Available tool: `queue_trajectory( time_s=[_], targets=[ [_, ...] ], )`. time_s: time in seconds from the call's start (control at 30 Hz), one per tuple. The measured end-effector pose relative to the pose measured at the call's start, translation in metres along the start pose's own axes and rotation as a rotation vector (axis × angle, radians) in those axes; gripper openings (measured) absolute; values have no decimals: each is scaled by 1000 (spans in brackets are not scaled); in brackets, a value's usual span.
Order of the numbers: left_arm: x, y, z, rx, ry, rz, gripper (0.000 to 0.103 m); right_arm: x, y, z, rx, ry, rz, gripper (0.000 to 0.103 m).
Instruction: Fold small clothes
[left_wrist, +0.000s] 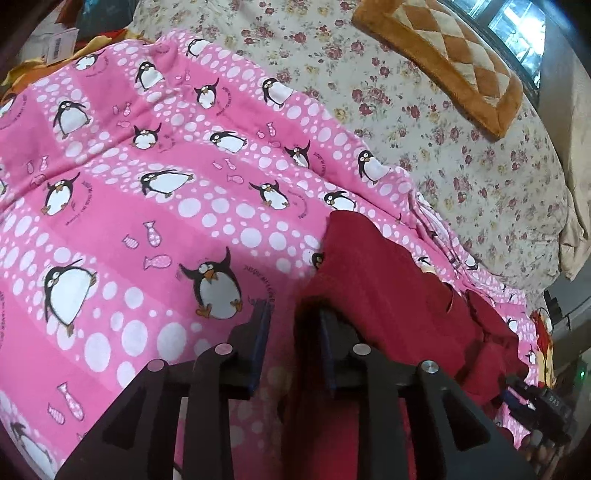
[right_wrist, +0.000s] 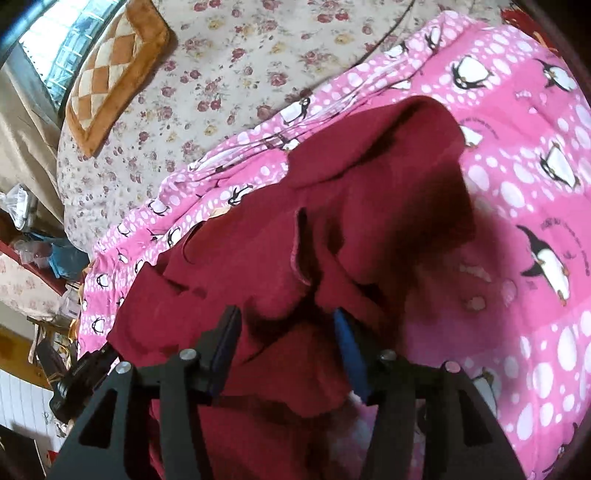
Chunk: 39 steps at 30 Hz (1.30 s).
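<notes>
Left gripper (left_wrist: 291, 314): in its own view the jaws stand narrowly apart with nothing seen pinched between the blue pads; a fold of the dark red garment (left_wrist: 388, 288) lies against the outer side of the right-hand finger. I judge it closed and empty.

Right gripper (right_wrist: 284, 332): the jaws stand apart, astride a bunched ridge of the same dark red garment (right_wrist: 332, 206). The cloth lies between the pads, but neither pad visibly presses it, so count this as an open claw, not a grip.

Location: the garment lies crumpled on the pink penguin-print blanket (left_wrist: 147, 206), at centre and lower left of the right wrist view and lower right of the left wrist view. Beyond it is the floral bedsheet (right_wrist: 229, 74), with a brown quilted cushion (right_wrist: 114, 70) at upper left.

Handling, as a judgement: the fabric looks soft, light and limp, perhaps fleece-like. It will sag and drag rather than hold shape, and it is not fragile. You should take it at a hem or corner edge, not the middle bunch, and pinch a single layer so the blanket beneath does not come up with it.
</notes>
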<state>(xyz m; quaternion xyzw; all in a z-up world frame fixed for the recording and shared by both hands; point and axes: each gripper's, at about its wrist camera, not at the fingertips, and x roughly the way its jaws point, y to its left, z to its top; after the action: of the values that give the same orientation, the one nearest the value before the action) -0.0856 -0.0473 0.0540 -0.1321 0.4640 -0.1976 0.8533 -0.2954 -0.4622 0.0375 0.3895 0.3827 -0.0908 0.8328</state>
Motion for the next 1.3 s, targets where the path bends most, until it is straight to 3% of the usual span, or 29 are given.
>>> queue_trajectory(
  time_s=[0.13, 0.33, 0.4, 0.43, 0.5, 0.53, 0.57, 0.6, 0.67, 0.7, 0.83, 0.9, 1.03, 1.1, 1.23, 1.3],
  targets=[
    [-10, 9, 1, -3, -24, 103, 5, -7, 23, -1, -93, -8, -71, 55],
    [-15, 11, 3, -22, -60, 61, 6, -39, 28, 17, -124, -102, -83, 55],
    [-10, 0, 2, 12, -51, 43, 7, -35, 28, 27, -122, -121, -116, 60],
    [-7, -7, 1, 35, -47, 37, 7, -25, 29, 33, -137, -110, -141, 71],
    [2, -20, -1, 90, -29, 38, 9, 7, 28, 41, -166, -13, -197, 75],
    [7, -27, -4, 126, -12, 46, 10, 23, 27, 40, -171, 40, -204, 70],
    [13, -33, -7, 158, 1, 73, 10, 36, 25, 38, -173, 86, -189, 50],
    [17, -36, -10, 182, 6, 104, 10, 44, 26, 35, -187, 112, -181, 39],
    [23, -39, -15, 219, 22, 147, 10, 37, 36, 30, -261, 56, -222, 16],
    [25, -39, -16, 225, 27, 156, 10, 28, 40, 30, -286, 14, -211, 15],
    [24, -34, -13, 184, 30, 129, 10, -17, 37, 33, -259, -127, -153, 15],
    [23, -32, -11, 160, 30, 111, 10, -23, 28, 26, -277, -158, -156, 16],
    [16, -29, -4, 128, 39, 61, 10, 7, 3, 4, -270, 1, -204, 16],
    [11, -30, 6, 122, 32, 22, 15, -1, 3, 1, -268, -28, -194, 17],
    [22, -46, 30, 182, 60, -11, 35, -11, 2, 10, -201, -5, -138, 35],
    [34, -57, 39, 232, 64, 15, 35, -21, 4, 13, -193, -31, -134, 41]
  ],
)
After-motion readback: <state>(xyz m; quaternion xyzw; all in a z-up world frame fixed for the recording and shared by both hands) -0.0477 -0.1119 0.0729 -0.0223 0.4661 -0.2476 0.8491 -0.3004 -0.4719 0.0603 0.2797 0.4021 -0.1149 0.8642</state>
